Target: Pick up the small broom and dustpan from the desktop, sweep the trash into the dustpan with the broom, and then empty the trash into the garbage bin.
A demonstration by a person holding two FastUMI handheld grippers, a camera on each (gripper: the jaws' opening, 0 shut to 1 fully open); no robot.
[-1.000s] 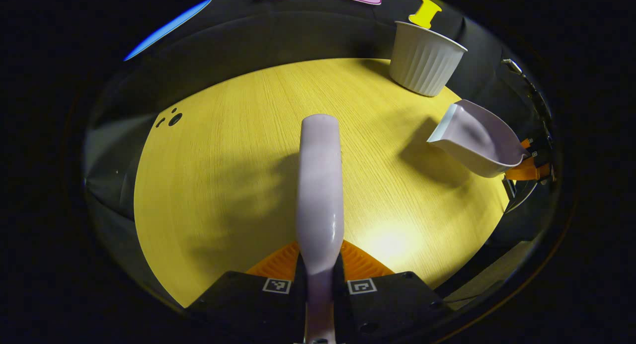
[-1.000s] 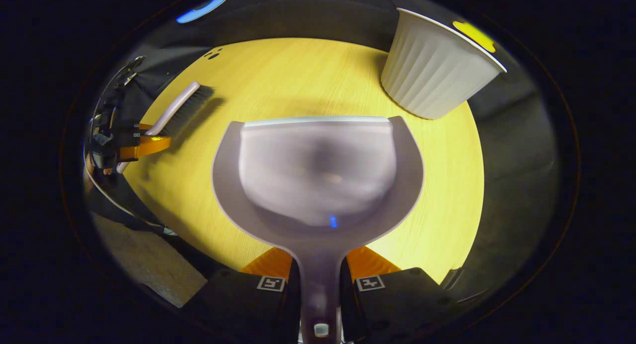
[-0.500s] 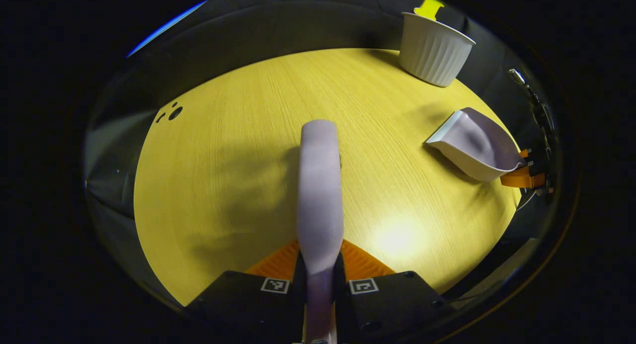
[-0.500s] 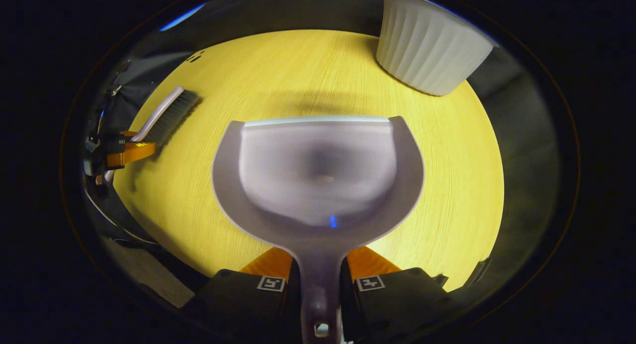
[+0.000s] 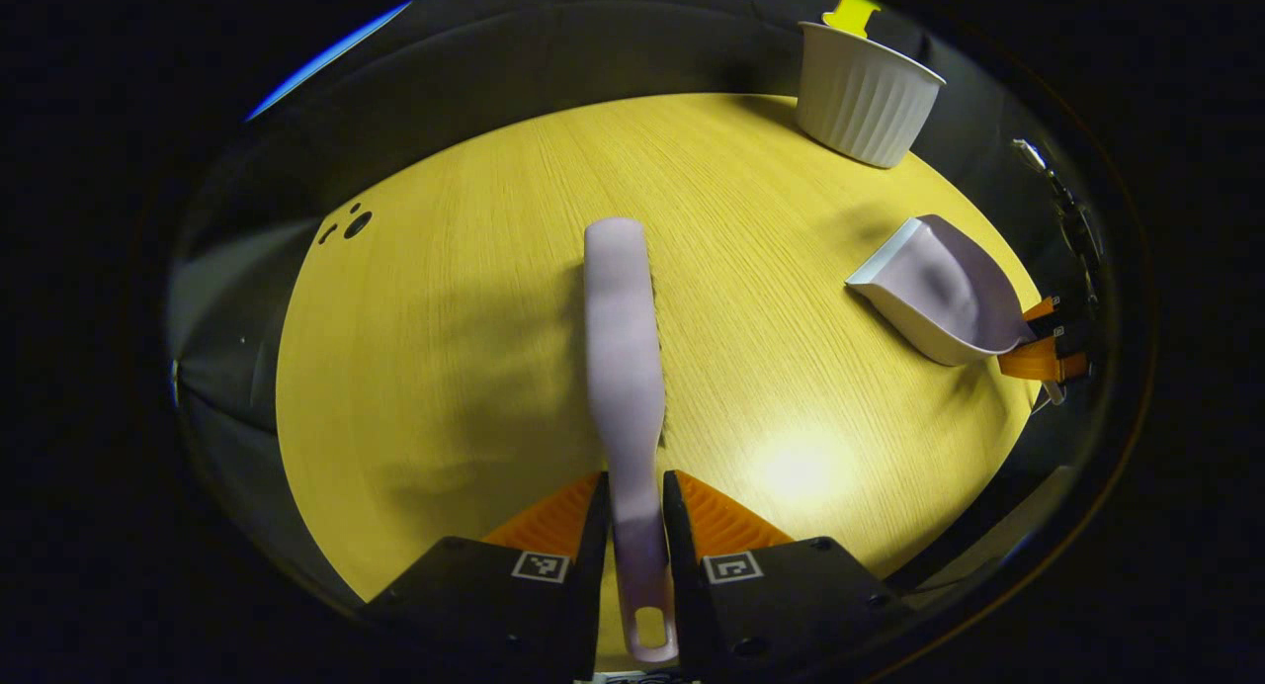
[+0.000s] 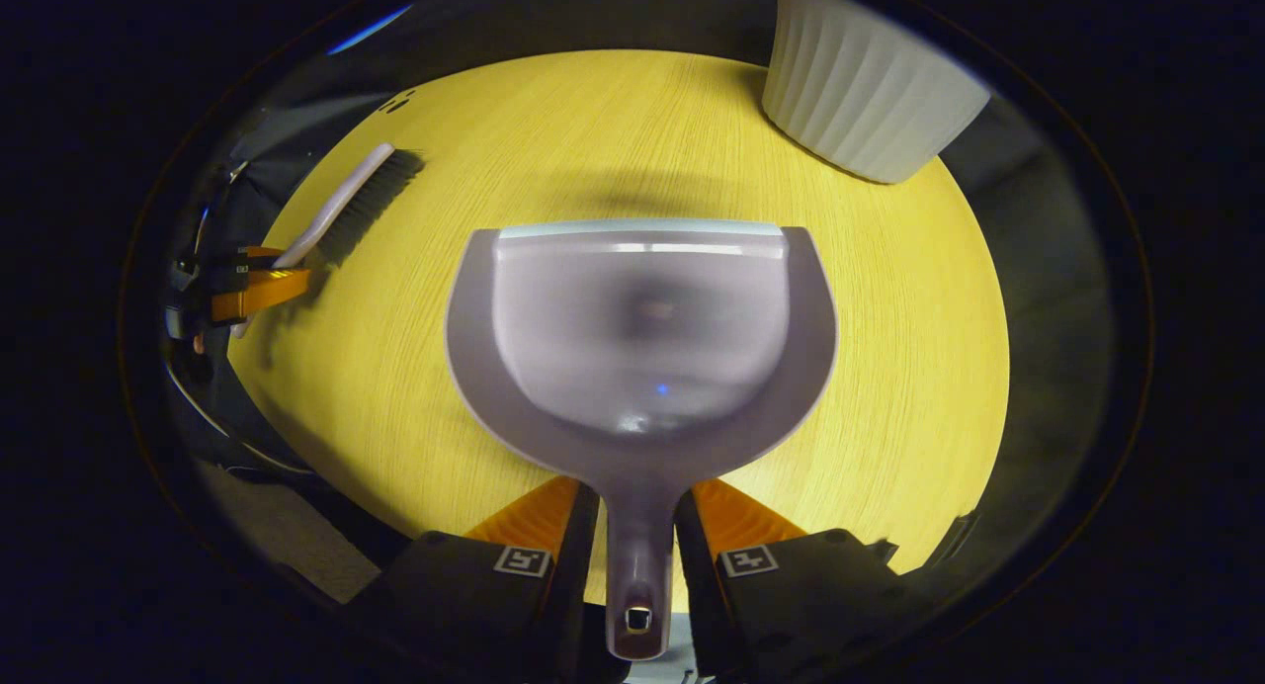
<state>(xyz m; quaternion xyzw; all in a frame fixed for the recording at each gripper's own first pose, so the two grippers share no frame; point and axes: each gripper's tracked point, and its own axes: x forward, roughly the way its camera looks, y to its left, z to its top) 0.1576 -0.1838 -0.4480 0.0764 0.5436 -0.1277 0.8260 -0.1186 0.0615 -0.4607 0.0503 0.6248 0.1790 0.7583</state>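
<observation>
So both tools look to be lying flat on the yellow bench (image 5: 445, 299) now: the left claw (image 5: 632, 526) has its fingers slightly apart on either side of the broom (image 5: 621, 338) handle, which runs straight ahead of it, bristles down on the wood. The right claw (image 6: 637, 546) is the same deal, fingers parted around the dustpan (image 6: 642, 338) handle, with the pan sitting mouth-forward just in front. The white ribbed garbage bin (image 6: 870, 101) is ahead and to the right of that claw, and I can't spot any trash, so I'd guess it's already been dumped.
</observation>
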